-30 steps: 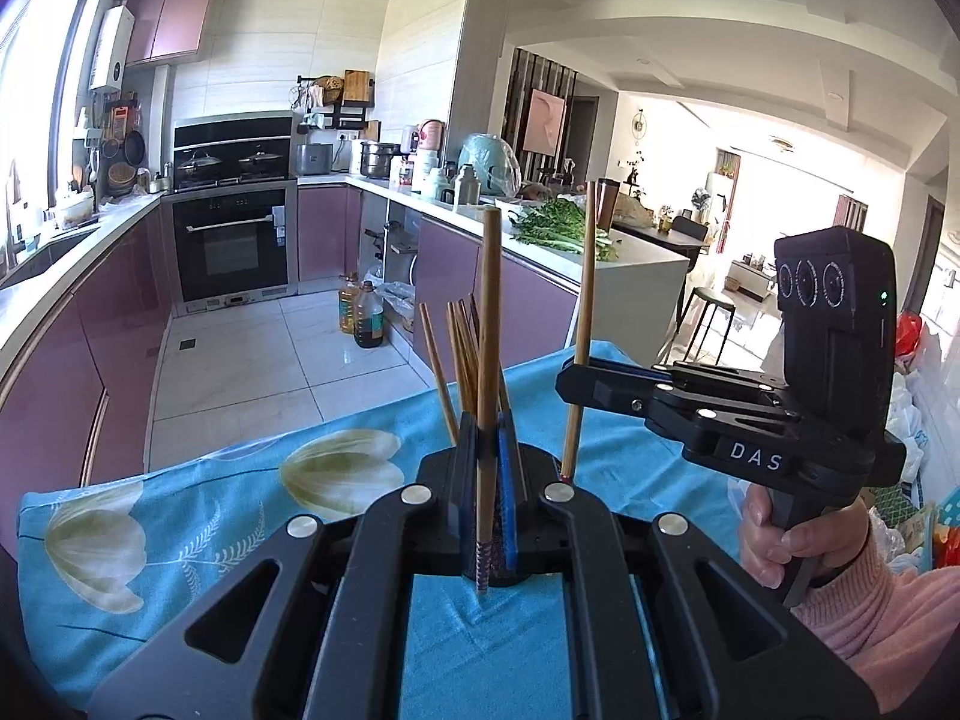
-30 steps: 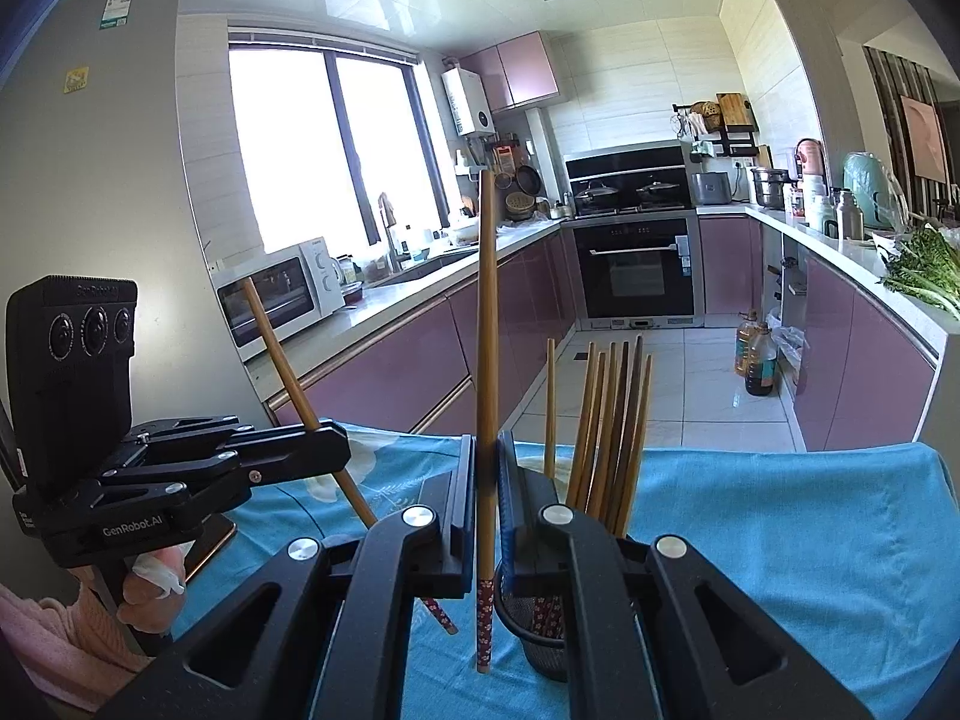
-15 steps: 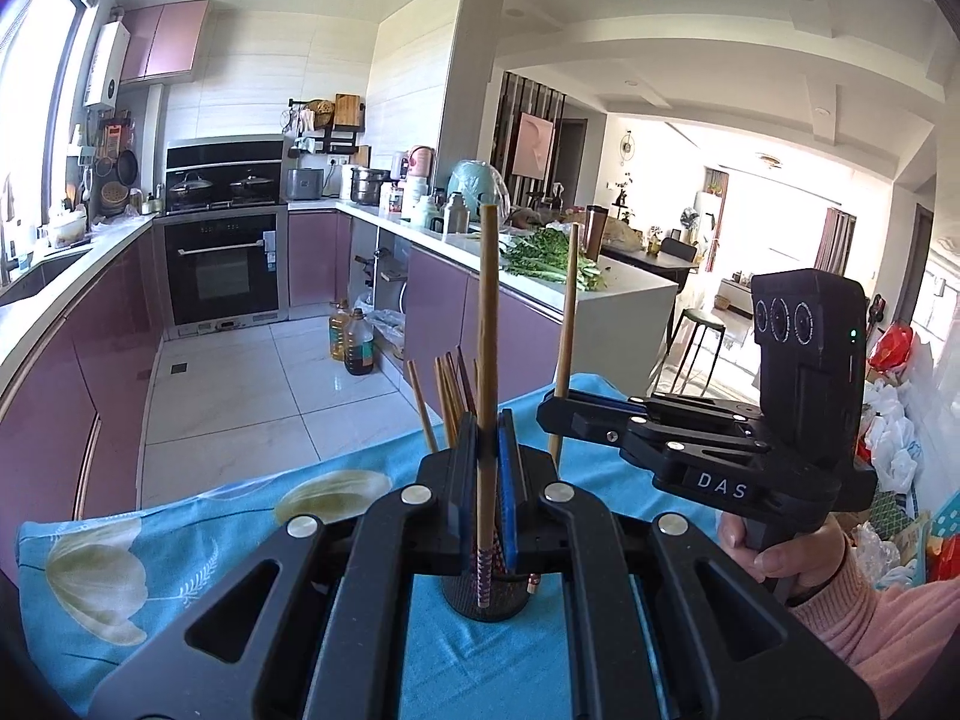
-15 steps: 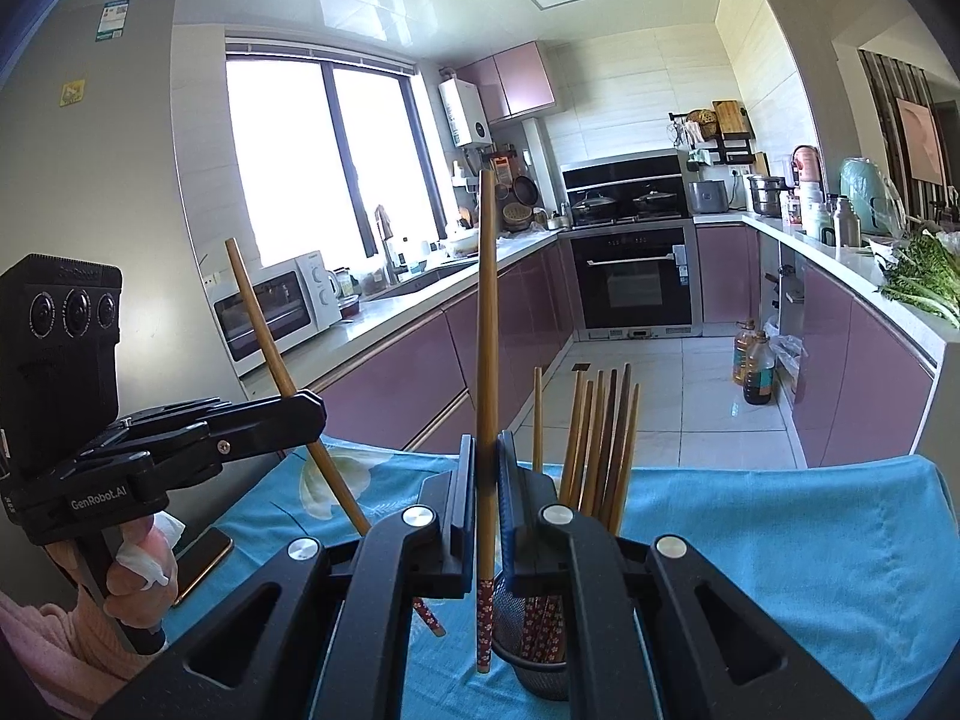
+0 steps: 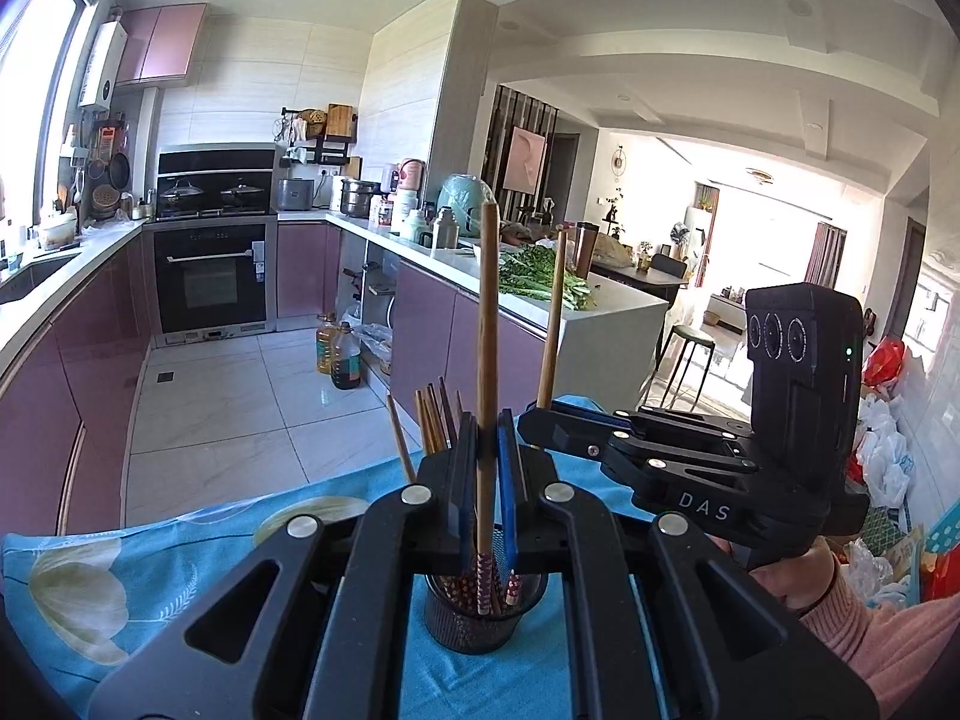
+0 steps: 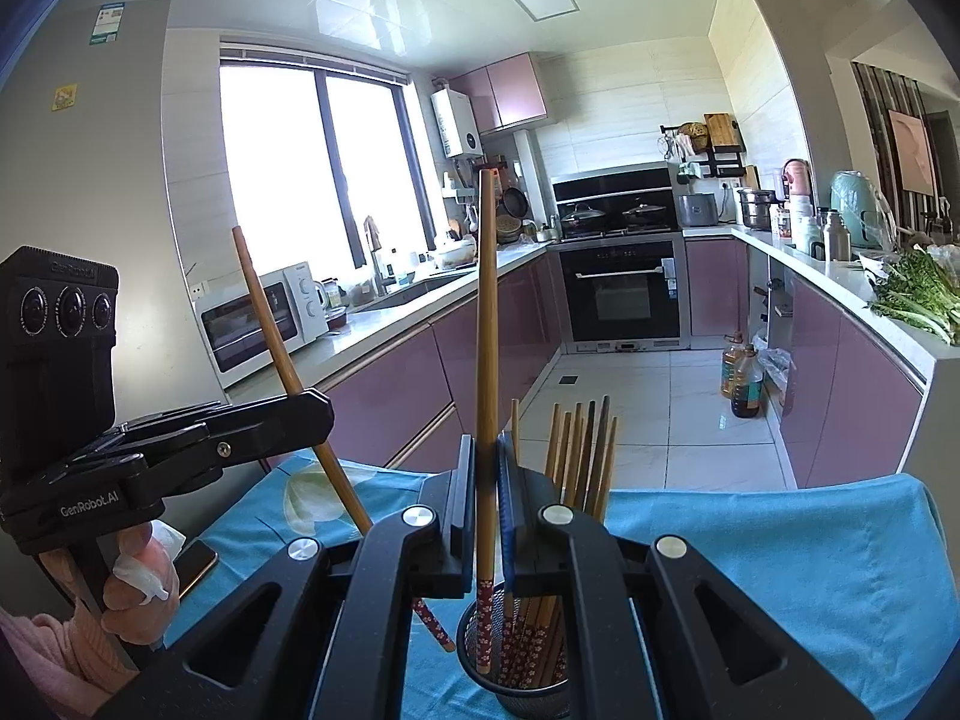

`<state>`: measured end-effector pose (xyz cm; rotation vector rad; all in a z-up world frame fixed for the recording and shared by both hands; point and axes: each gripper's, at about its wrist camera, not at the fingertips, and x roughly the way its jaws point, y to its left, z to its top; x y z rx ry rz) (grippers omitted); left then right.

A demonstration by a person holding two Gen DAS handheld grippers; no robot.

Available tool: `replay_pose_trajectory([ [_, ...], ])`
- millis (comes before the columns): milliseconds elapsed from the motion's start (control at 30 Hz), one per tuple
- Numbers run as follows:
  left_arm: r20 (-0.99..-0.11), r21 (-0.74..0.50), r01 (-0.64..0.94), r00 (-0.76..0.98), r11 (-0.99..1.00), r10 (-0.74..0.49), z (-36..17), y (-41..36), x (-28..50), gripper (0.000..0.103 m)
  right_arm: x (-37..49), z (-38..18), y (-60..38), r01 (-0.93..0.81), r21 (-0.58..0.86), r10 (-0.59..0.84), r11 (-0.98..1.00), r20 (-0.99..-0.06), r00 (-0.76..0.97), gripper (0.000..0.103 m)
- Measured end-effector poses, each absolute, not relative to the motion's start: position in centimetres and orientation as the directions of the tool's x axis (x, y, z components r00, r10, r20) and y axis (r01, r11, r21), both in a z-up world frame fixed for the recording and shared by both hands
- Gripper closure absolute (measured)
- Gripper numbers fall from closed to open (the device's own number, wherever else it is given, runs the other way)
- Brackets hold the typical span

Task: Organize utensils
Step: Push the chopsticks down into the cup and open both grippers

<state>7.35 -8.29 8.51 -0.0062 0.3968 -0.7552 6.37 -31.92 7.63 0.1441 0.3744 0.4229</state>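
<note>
Two grippers are in my feeds, each clenched on one wooden chopstick above a table under a turquoise cloth with pale flower prints [image 5: 180,564]. From largest to smallest, that cloth comes first; it fills the lower part of both wrist views.

Next, my left gripper [image 5: 487,450], black with blue pads, pinches a long brown chopstick with a red flowered lower end [image 5: 486,360]. That stick stands nearly upright, and its patterned end reaches down into the mouth of the cup. In the right wrist view the same left gripper [image 6: 312,414] shows from the side, a hand [image 6: 141,594] around its handle, and its chopstick slants, patterned tip low over the cloth beside the cup.

My right gripper [image 6: 487,468] is clamped on a second brown chopstick with a red flowered lower end [image 6: 485,360], upright, its tip hanging inside the cup's rim. Seen from the left wrist, the right gripper [image 5: 540,420] sits just beyond and to the right of the cup, stick rising from its fingers.

Then the black wire-mesh cup [image 6: 528,684], standing on the cloth, directly below both grippers. Inside it leans a bundle of matching brown chopsticks [image 6: 579,462], patterned ends down, plain ends fanned upward.

I also see a dark phone [image 6: 195,564] lying on the cloth's left edge.
</note>
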Motion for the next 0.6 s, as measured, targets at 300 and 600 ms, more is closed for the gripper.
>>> replay_pose_trajectory([
  [300, -0.369, -0.153, 0.661, 0.651, 0.734, -0.663, 8.0, -9.0, 8.1, 0.096, 6.9, 7.0, -31.7, -0.348, 0.218, 0.406, 0.912, -0.344, 0.847, 0.097],
  [600, -0.395, -0.149, 0.656, 0.646, 0.74, -0.653, 8.3, -10.1, 8.6, 0.096, 7.3, 6.6, -31.6, -0.332, 0.225, 0.395, 0.916, -0.364, 0.843, 0.097],
])
